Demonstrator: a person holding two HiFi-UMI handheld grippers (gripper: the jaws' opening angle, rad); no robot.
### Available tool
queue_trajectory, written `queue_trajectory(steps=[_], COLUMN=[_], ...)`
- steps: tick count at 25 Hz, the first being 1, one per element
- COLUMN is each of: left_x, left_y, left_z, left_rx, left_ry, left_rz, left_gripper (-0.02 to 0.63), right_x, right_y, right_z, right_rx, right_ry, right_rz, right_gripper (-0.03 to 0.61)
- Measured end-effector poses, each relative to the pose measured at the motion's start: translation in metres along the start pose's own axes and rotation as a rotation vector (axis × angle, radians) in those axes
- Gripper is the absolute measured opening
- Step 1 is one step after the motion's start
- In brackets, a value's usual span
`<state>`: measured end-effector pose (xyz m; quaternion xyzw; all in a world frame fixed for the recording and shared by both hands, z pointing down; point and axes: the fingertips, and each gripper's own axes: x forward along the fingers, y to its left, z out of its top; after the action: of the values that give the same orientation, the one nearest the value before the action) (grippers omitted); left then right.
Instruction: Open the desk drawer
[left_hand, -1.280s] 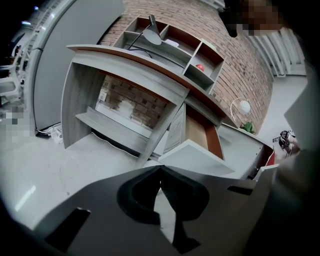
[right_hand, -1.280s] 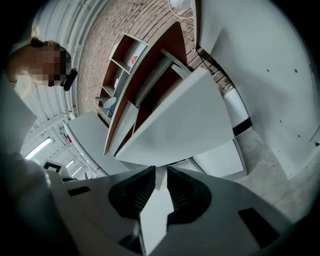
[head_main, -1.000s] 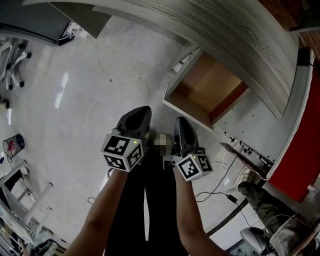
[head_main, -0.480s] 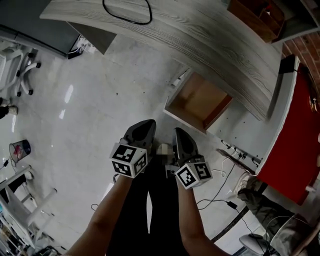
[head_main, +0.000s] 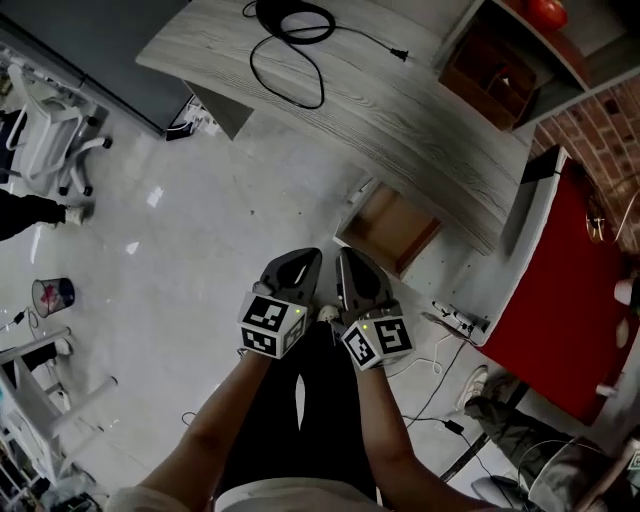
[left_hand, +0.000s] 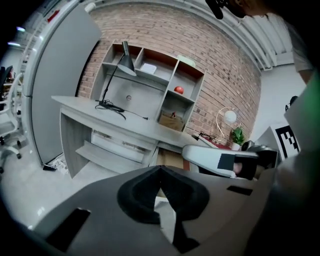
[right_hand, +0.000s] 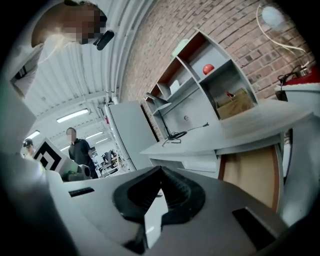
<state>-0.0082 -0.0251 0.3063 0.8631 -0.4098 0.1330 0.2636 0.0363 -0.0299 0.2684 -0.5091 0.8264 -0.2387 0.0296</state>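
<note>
Clearly, the drawer (head_main: 386, 226) lies beyond left tongs (head_main: 303, 260) and right tongs (head_main: 348, 259).

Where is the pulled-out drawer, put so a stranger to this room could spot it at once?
Find the long grey wood-grain desk across the top of the head view. Under its front edge, near the red panel, the drawer juts out over the floor. It alone shows a bare tan-brown inside; the pale drawer fronts beside it are shut.
</note>
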Motion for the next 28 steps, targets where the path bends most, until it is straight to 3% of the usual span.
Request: queue_trajectory(steps=[6, 11, 28], left_x=[-0.043, -0.075, -0.091], left_y=[-0.026, -0.045, -0.042], left_z=[0.067, 0.095, 0.097], left_rx=[0.029, 0.078, 0.088], left_ry=[-0.118, -0.181, -0.192], left_rz=[0.003, 0.018, 0.052], left_gripper=[0.0, 0.0, 0.0], right_x=[-0.012, -0.027, -0.033], right_y=[0.033, 0.059, 0.07], right_z=[0.058, 0.087, 0.096], right_rx=[-0.095, -0.131, -0.137], right_ry=[-0.049, -0.086, -0.089], right_rz=[0.013, 0.046, 0.047], right_gripper=[0.018, 0.018, 0.017])
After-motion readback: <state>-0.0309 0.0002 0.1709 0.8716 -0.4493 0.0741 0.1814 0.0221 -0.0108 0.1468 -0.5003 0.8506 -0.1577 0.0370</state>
